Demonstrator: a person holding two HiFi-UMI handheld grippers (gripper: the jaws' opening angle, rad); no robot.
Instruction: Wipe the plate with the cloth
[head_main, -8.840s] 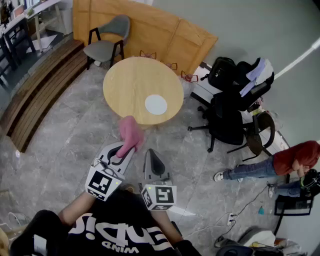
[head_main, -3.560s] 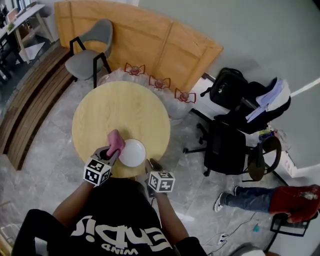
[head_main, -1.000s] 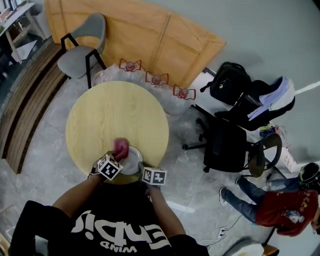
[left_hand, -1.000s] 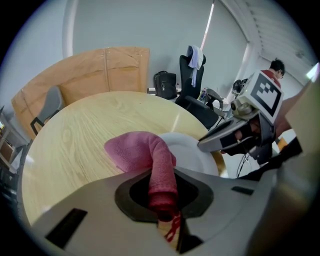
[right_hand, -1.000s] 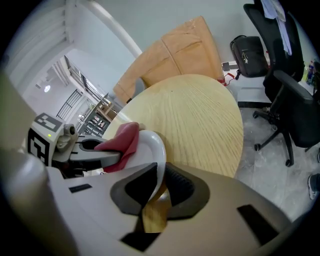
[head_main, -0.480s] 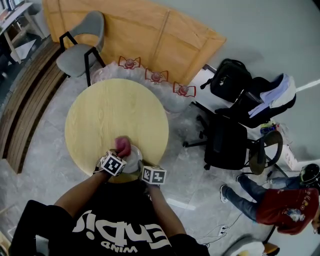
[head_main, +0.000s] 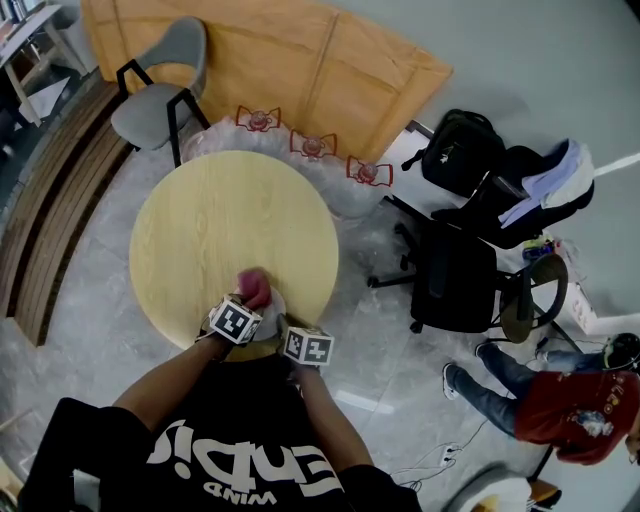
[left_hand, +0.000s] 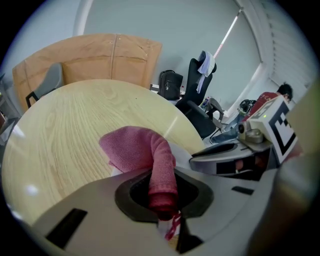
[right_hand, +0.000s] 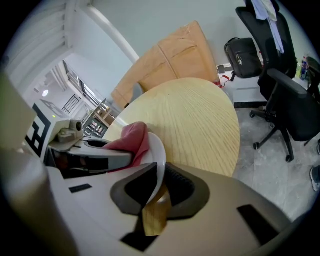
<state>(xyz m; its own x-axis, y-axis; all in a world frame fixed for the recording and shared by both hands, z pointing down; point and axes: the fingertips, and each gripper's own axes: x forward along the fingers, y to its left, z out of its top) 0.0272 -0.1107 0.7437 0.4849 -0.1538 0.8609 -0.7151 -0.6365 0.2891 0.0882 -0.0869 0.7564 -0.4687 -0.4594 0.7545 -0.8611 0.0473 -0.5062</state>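
Left gripper (left_hand: 161, 196): clenched on the cloth (left_hand: 140, 149). A rolled tail runs straight back between your jaws, and the bunched head spills out ahead and to the left.
Right gripper (right_hand: 154, 192): clamped on the rim of the plate (right_hand: 159, 152). The rim passes edge-on between the jaws, so you are pinching it across its thickness.
Where the plate is: at your near edge of the round table (head_main: 215, 215), right in front of you. The 2 grippers mostly cover it in the head view. It looks tipped up on the held side; I cannot tell whether its far rim rests on the wood.
Key relation: the cloth's head lies on the plate's face, touching it, just left of the rim your right gripper holds. The 2 grippers sit just beside each other, so your left one's free stroke is probably away from you and leftward across the face.
Cloth's axis: along the left jaws, pointing away from your body.
Look of the plate: plain white, glossy, thin-rimmed. No residue shows on the little that is visible.
Look of the cloth: pink-red, fine nap, soft and bunched. A small striped tag or thread hangs at the jaw end.
Judgement: wiping looks under way. Hold your right grip steady so the rim cannot slip.
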